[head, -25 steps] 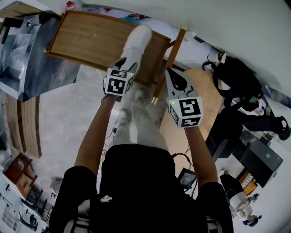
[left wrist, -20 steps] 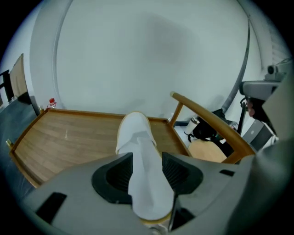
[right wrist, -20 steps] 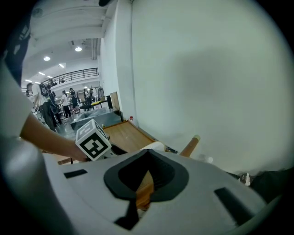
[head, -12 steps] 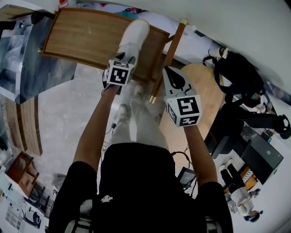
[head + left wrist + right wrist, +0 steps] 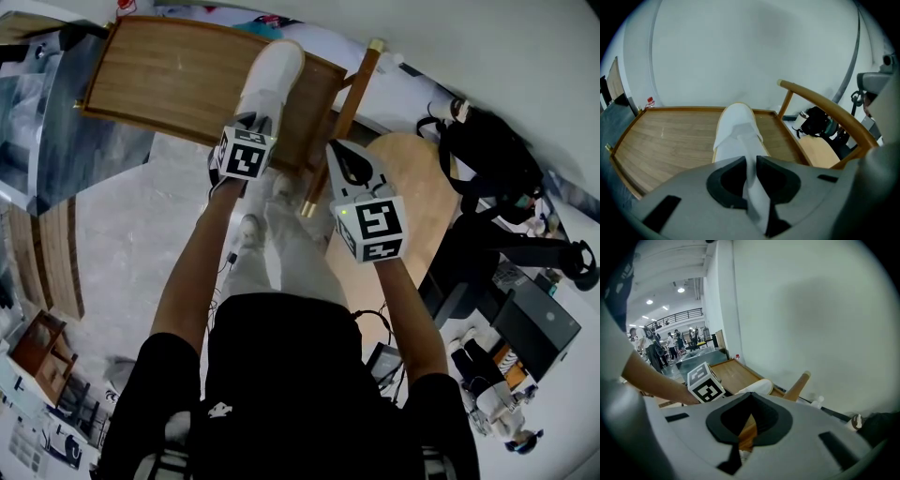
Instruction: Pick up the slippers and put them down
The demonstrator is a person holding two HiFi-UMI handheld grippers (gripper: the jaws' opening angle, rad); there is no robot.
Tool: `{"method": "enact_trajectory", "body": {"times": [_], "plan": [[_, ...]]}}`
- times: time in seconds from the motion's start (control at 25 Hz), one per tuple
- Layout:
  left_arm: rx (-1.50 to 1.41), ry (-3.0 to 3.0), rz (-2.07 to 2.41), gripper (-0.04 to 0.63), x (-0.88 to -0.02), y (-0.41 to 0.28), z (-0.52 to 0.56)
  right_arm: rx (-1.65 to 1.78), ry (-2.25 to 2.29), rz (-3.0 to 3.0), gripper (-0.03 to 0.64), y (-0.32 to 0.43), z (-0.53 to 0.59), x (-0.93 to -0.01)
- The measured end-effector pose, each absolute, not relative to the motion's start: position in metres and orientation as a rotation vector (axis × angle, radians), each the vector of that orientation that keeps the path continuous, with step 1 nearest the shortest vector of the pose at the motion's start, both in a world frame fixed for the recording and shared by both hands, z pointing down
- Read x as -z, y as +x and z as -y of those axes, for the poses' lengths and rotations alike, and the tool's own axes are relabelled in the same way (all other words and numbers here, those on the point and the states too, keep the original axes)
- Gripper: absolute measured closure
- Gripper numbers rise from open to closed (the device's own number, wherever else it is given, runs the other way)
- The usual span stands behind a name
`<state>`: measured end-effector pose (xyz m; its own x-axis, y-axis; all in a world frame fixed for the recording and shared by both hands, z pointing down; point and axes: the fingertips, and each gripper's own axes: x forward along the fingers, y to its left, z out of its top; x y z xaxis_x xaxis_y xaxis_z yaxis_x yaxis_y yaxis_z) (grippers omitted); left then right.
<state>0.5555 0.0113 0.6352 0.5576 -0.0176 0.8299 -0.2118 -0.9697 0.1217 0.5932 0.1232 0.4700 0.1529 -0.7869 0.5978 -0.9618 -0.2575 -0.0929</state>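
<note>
Where the grained wooden board (image 5: 661,140) lies, a white round-toed slipper (image 5: 736,129) rests.

The slipper (image 5: 270,80) lay on the table (image 5: 159,75) toward its 3 o'clock end, the chair (image 5: 412,197) at the table's 4 o'clock, the bag (image 5: 492,155) at the chair's 2 o'clock.

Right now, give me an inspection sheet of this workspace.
Surface: wooden tabletop with a raised rim.
Job's things: one white slipper on the tabletop; no second seen.
Clutter: red-capped bottle beyond the far corner; black bag on the floor.
Grippers: left gripper, jaws just closing, pinches the slipper's near edge; right gripper shut, empty.
Cables: dark cable on the floor by the person's leg.
Surroundings: wooden chair beside the table; white wall.
</note>
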Motion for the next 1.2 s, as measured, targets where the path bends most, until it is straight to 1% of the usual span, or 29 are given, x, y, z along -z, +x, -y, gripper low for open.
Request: {"method": "enact_trajectory", "body": {"times": [0.16, 0.44, 0.8, 0.96, 1.2], "plan": [[-1.352, 2.603, 0.193, 0.566, -0.634, 0.556, -0.011, -0.797, 2.114, 1.695, 0.629, 0.594, -0.123, -0.473], [-1.279, 2.651, 0.198, 0.572, -0.628, 0.557, -0.008, -0.809, 2.109, 1.715, 0.629, 0.599, -0.121, -0.482], [-1.196, 2.679, 0.217, 0.574, -0.593, 0.542, -0.003, -0.779, 2.094, 1.742, 0.629, 0.593, -0.104, -0.476], [-1.149, 2.697, 0.226, 0.575, -0.573, 0.523, 0.003, -0.73, 2.059, 1.759, 0.629, 0.58, -0.091, -0.466], [-1.113, 2.704, 0.282, 0.575, -0.541, 0.473, 0.019, -0.675, 2.025, 1.795, 0.629, 0.549, -0.073, -0.449]]}}
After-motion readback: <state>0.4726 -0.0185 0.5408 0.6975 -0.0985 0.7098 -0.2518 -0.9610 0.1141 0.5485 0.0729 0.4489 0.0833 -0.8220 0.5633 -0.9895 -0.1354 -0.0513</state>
